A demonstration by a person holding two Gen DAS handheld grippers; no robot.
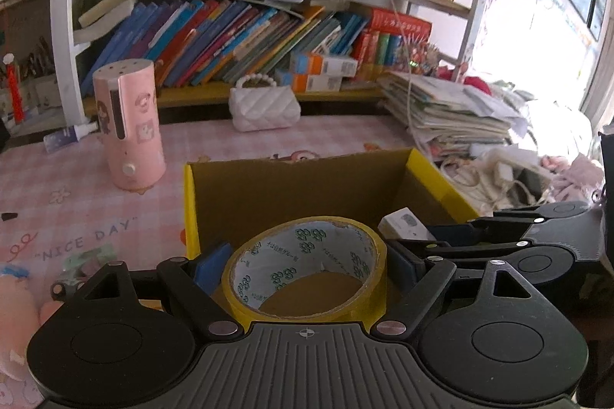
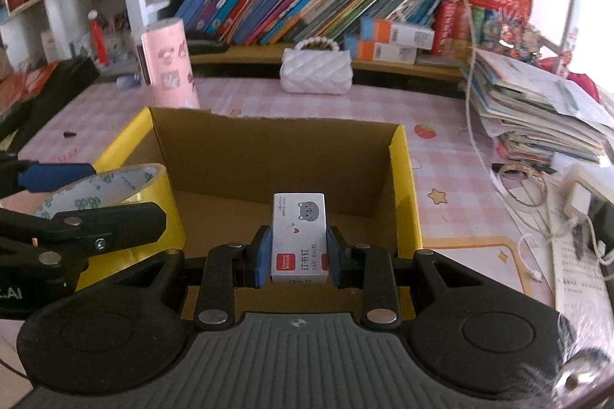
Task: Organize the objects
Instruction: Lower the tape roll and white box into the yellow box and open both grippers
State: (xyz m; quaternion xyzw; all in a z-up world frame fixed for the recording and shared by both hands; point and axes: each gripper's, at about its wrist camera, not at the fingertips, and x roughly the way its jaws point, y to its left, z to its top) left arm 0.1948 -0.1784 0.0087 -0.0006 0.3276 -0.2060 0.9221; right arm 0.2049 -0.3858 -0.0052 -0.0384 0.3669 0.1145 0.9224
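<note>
Left gripper (image 1: 305,265) grasps a yellow tape roll (image 1: 307,267); right gripper (image 2: 299,257) grasps a staple box (image 2: 299,236), both over the cardboard box (image 2: 276,155) at frame centre.

Worktop (image 2: 345,109) cover: pale pink and white check, small star and strawberry prints, grey "NICE DAY" lettering near its left edge. Cardboard box (image 2: 268,155): yellow outside, plain brown inside. Tape roll (image 1: 307,267): yellow, white core printed with a repeating green logo. Staple box (image 2: 299,236): white, grey cat face, tiny red heart, red label patch. Gripper pads (image 2: 263,255): blue on black frames. Humidifier (image 1: 128,125) toward the back left: pink with cartoon stickers and a dark stripe. Handbag (image 2: 316,73) at the back edge: white, quilted diamond pattern, pearl-white bead handle.
</note>
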